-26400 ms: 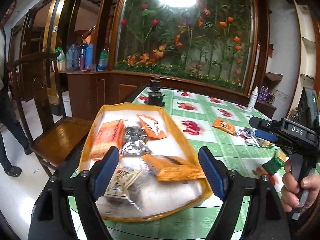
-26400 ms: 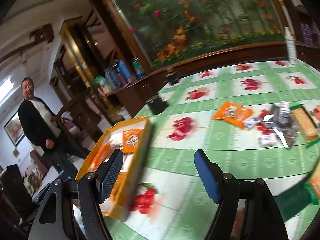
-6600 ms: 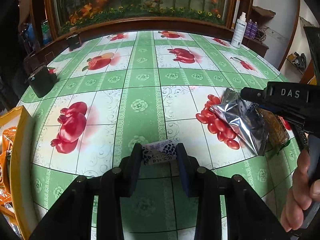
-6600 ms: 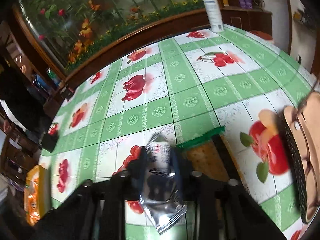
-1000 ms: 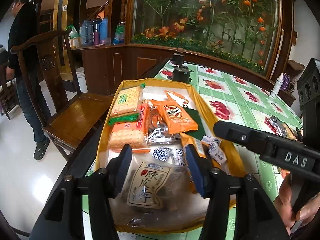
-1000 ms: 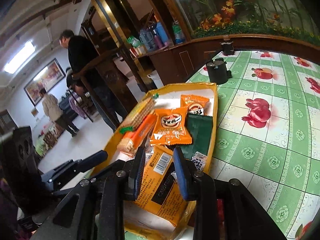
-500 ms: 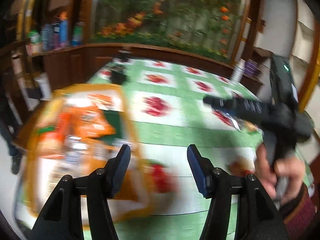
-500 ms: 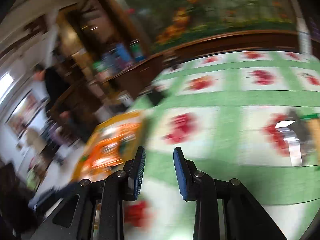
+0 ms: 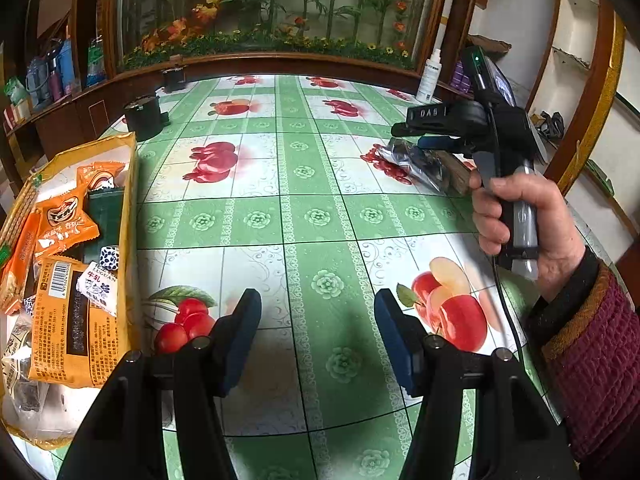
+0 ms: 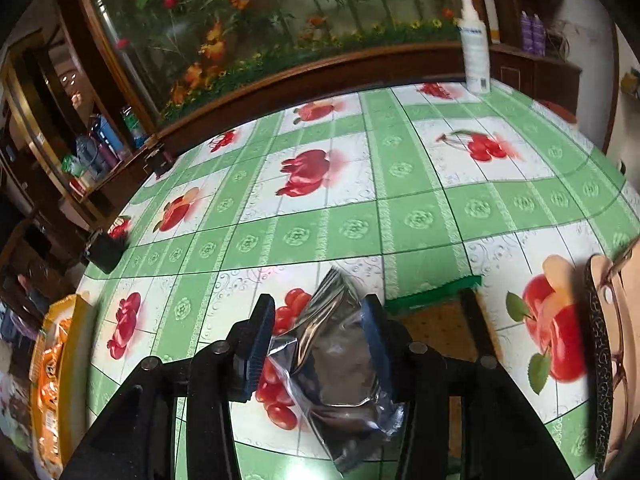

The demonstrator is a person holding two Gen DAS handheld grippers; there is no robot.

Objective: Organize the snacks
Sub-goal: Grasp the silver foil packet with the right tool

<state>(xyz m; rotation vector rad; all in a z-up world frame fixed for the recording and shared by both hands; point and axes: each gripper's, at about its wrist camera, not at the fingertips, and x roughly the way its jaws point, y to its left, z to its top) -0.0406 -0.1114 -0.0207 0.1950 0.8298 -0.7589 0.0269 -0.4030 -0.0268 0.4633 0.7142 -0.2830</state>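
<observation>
A yellow tray (image 9: 130, 184) full of snack packets sits at the table's left edge; it also shows in the right wrist view (image 10: 78, 320). My left gripper (image 9: 316, 336) is open and empty over the green tablecloth, right of the tray. My right gripper (image 10: 320, 340) is open, its jaws on either side of a silver foil packet (image 10: 340, 364) lying on the table; whether the pads touch it I cannot tell. A cracker pack with a green end (image 10: 436, 320) lies just right of it. In the left wrist view the right gripper (image 9: 416, 138) hovers over the same packet (image 9: 416, 164).
A black cup (image 9: 144, 118) stands beyond the tray. A white spray bottle (image 10: 474, 48) stands at the table's far edge. A dark-rimmed basket (image 10: 600, 360) sits at the right edge. The wooden cabinet and flower panel lie behind the table.
Both grippers have swung right, away from the tray. The right gripper has opened wider and now straddles the silver packet. The left gripper is still open and empty.
</observation>
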